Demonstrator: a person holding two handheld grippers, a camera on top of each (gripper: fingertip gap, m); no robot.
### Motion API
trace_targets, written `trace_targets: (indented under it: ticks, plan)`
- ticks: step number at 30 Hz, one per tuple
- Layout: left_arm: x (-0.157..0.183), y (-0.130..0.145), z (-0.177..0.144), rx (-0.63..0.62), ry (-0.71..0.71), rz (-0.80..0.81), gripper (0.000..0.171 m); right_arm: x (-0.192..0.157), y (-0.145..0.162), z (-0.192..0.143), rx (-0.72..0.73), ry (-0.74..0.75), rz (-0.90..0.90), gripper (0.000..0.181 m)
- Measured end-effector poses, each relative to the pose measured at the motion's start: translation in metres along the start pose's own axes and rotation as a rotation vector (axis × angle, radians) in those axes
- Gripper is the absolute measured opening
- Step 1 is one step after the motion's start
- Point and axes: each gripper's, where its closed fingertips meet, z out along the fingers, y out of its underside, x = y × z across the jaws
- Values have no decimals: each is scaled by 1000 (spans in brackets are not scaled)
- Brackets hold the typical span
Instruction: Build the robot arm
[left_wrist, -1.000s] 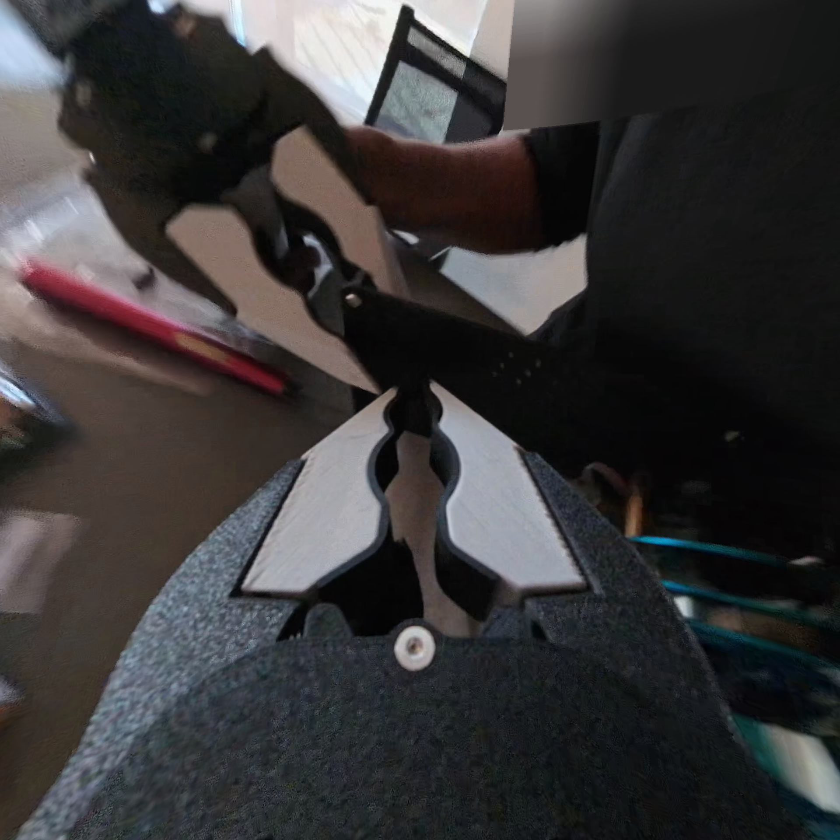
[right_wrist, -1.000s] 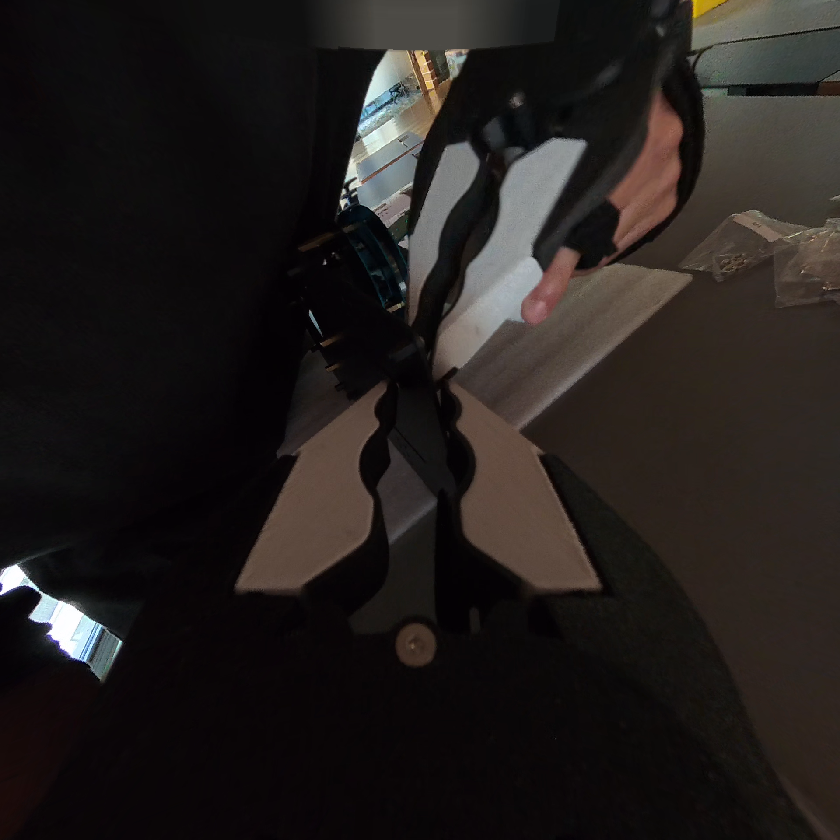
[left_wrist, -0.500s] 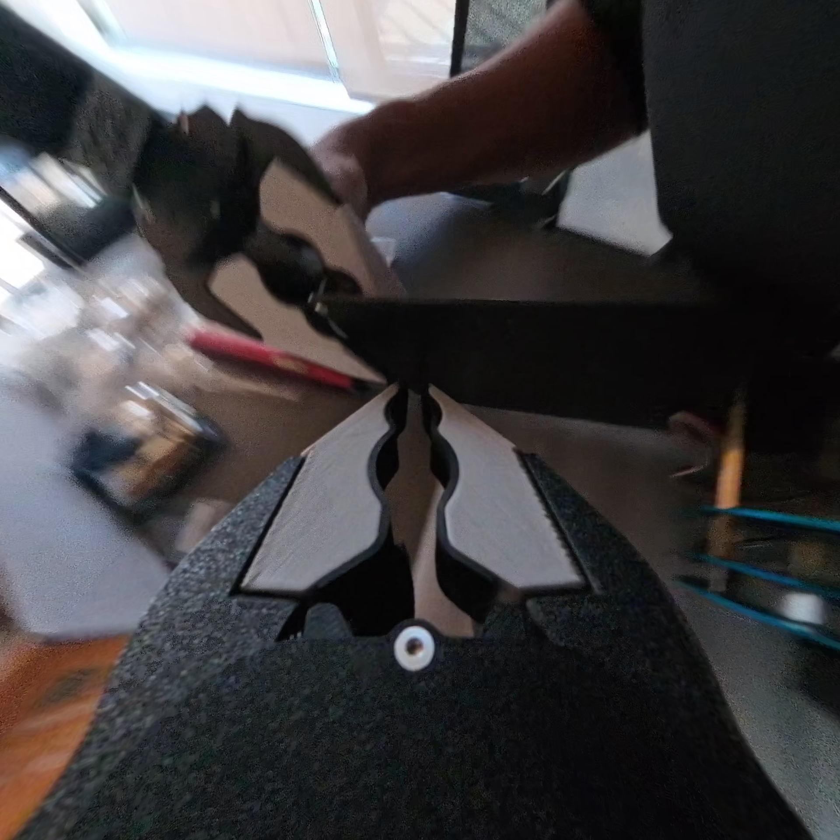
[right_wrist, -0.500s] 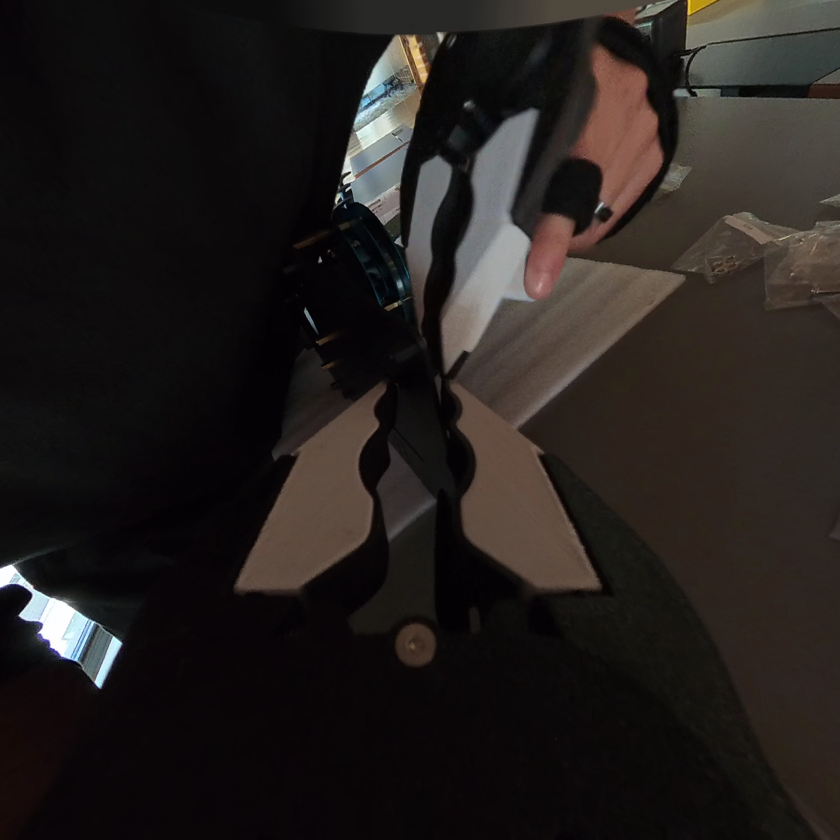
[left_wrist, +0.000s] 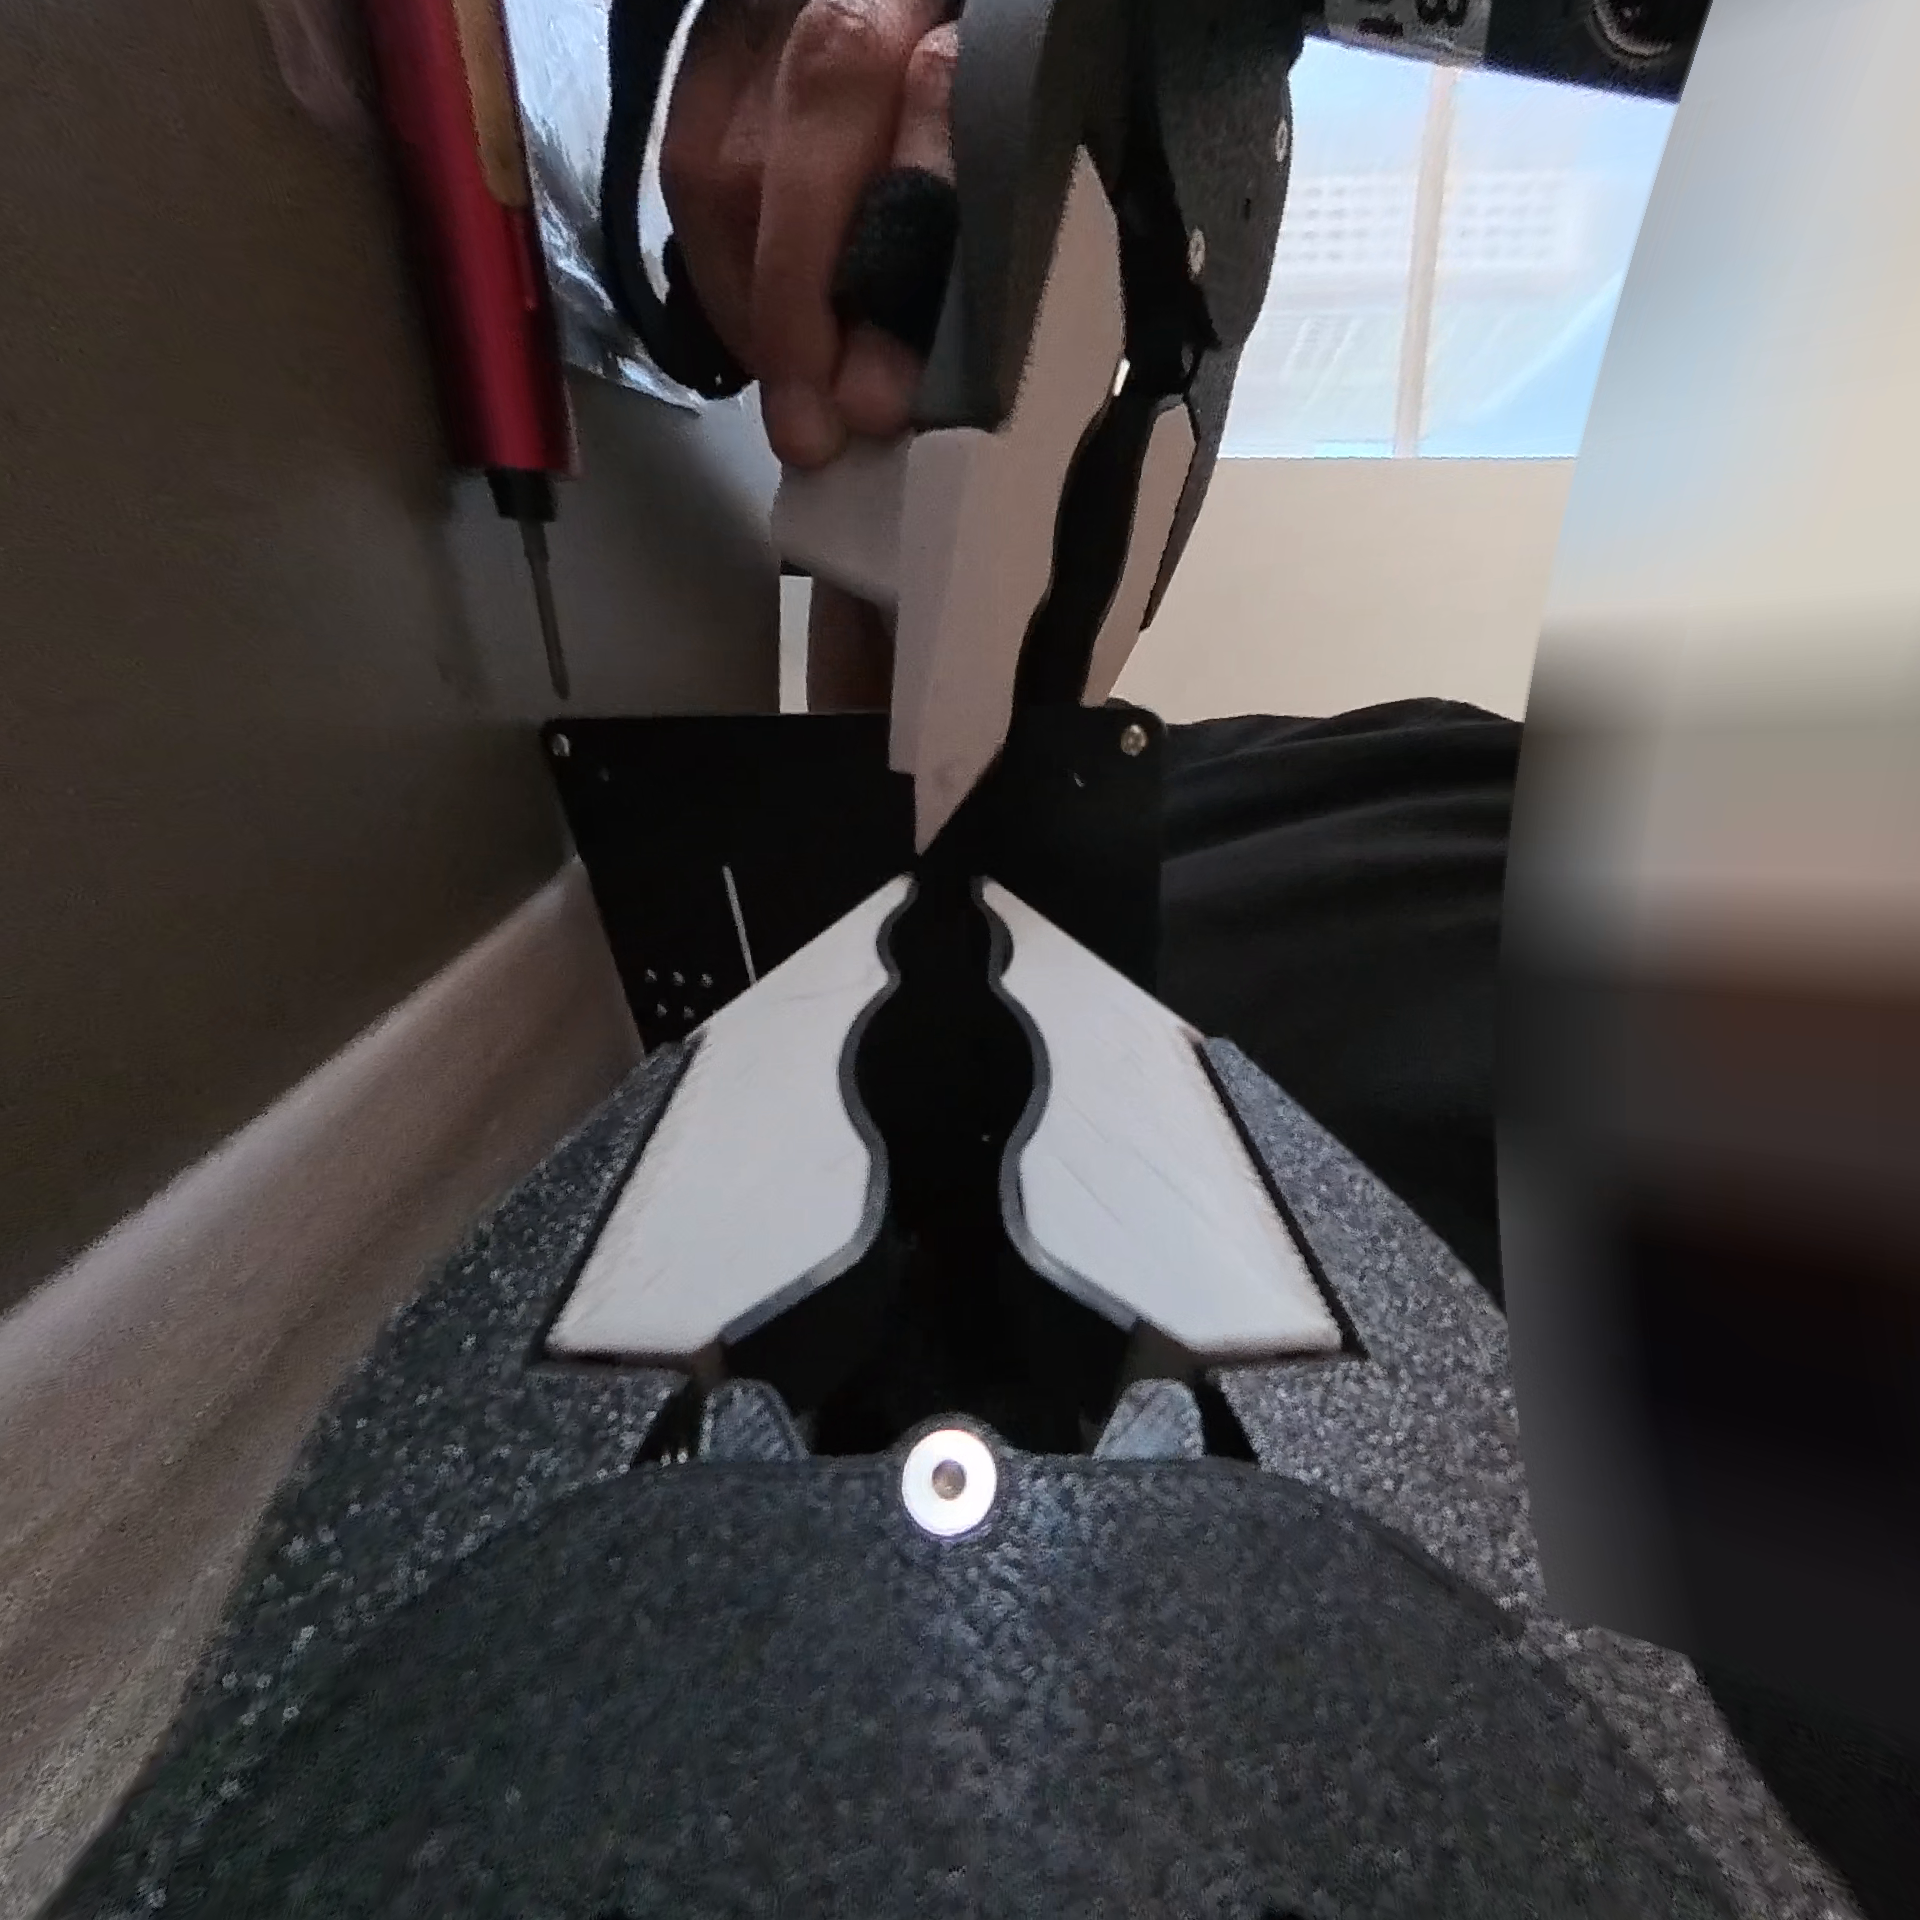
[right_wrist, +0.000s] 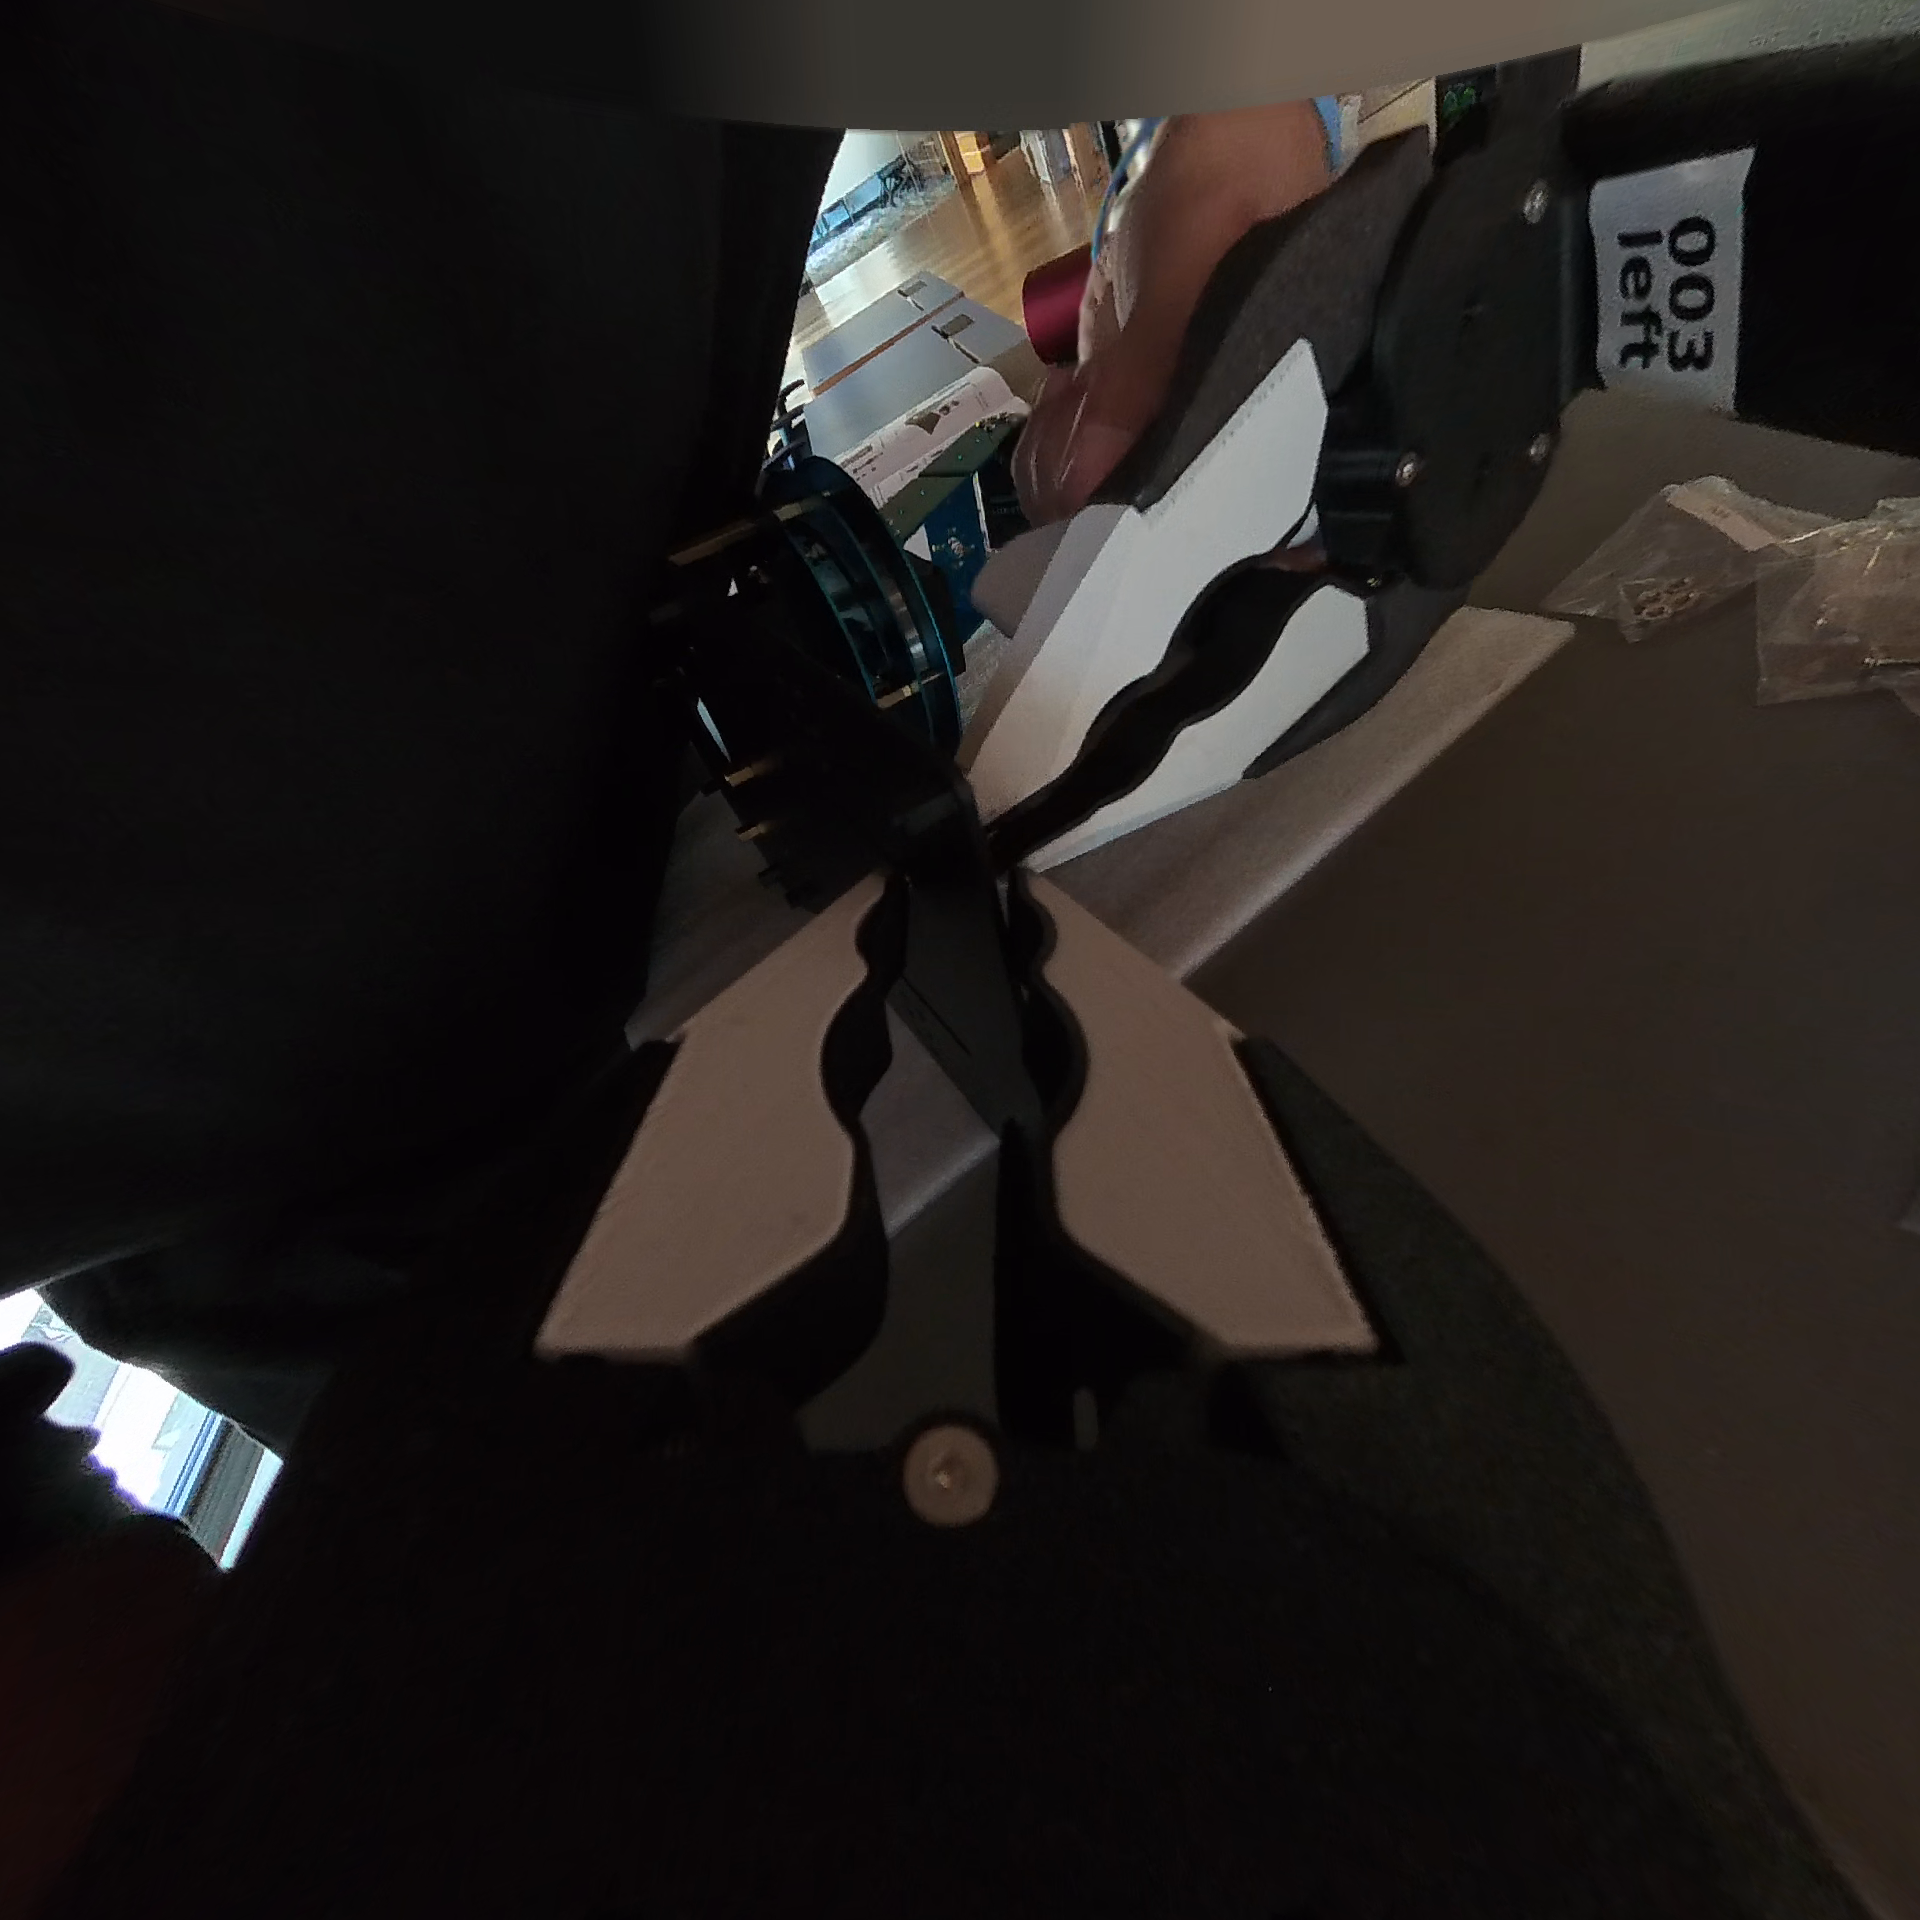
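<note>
Black plate (left_wrist: 790, 831), thin and flat with small holes and corner screws, held off the grey surface (left_wrist: 260, 727) between both tools. Left tool (left_wrist: 940, 883) clamped on its near edge; right tool (left_wrist: 966, 821) clamped on the far edge, tips almost meeting the left's. Red screwdriver (left_wrist: 468, 260) lies on the surface beyond. In the right wrist view, a blue-rimmed round assembly (right_wrist: 883, 623) sits just behind the plate (right_wrist: 956, 935); clear bags of small parts (right_wrist: 1787, 582) lie well apart. A dark-clothed torso blocks the left half.

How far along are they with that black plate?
In hand: the black plate, clamped by the left gripper and right gripper together. Untouched: the red screwdriver; a blue-ringed part sits behind the plate. What remains cannot be told.
</note>
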Motion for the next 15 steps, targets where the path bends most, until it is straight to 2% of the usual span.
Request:
trace_targets:
  ticks: [2, 11, 15]
  plan:
    - [0, 1, 0, -3, -19, 90, 6, 0, 0, 0, 3, -5, -2, 18]
    - [-1, 4, 0, -84, -251, 920, 7, -1, 0, 0, 8, -23, -2, 17]
    - [-3, 5, 0, -115, -348, 1218, 5, -1, 0, 0, 9, -22, -2, 17]
